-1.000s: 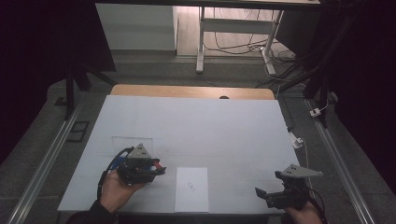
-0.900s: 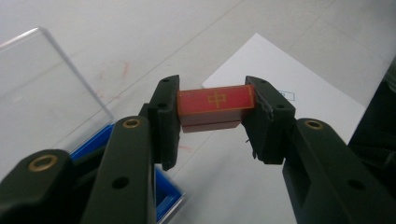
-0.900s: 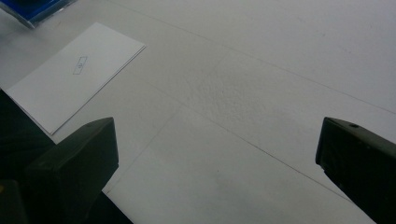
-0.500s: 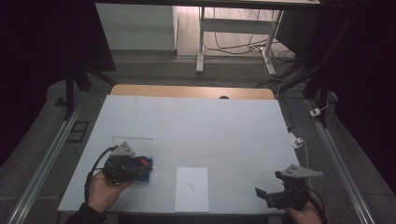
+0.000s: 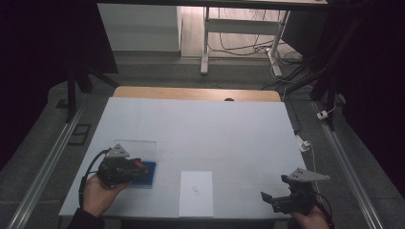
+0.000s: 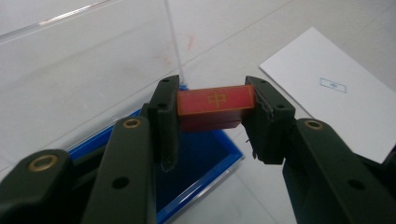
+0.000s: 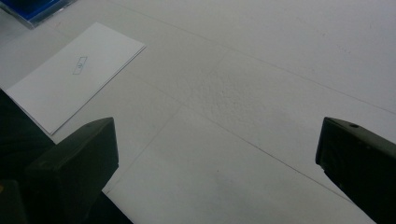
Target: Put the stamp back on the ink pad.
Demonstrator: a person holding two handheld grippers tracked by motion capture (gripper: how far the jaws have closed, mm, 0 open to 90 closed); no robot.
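Observation:
My left gripper (image 6: pixel 212 112) is shut on a red stamp block (image 6: pixel 215 105) with a gold character on its top face. It hangs just above a blue ink pad (image 6: pixel 205 158) that sits in a clear case with its lid (image 6: pixel 84 51) raised behind. In the high view the left gripper (image 5: pixel 139 168) is at the table's front left, over the blue ink pad (image 5: pixel 148 175). A white card (image 5: pixel 196 192) with a small printed box lies at the front middle; the card (image 6: pixel 336 91) is to the right of the jaws. My right gripper (image 5: pixel 267 198) rests open at the front right, with nothing between its jaws.
The white table top (image 5: pixel 200 129) has a wooden strip along its far edge. Metal rails run down both sides. A small white plug with a cable (image 5: pixel 303 143) lies at the right edge. In the right gripper view the white card (image 7: pixel 74 74) lies to the upper left.
The left gripper has moved left and slightly toward the front with the red stamp, from near the card to over the blue ink pad. The right gripper has stayed still.

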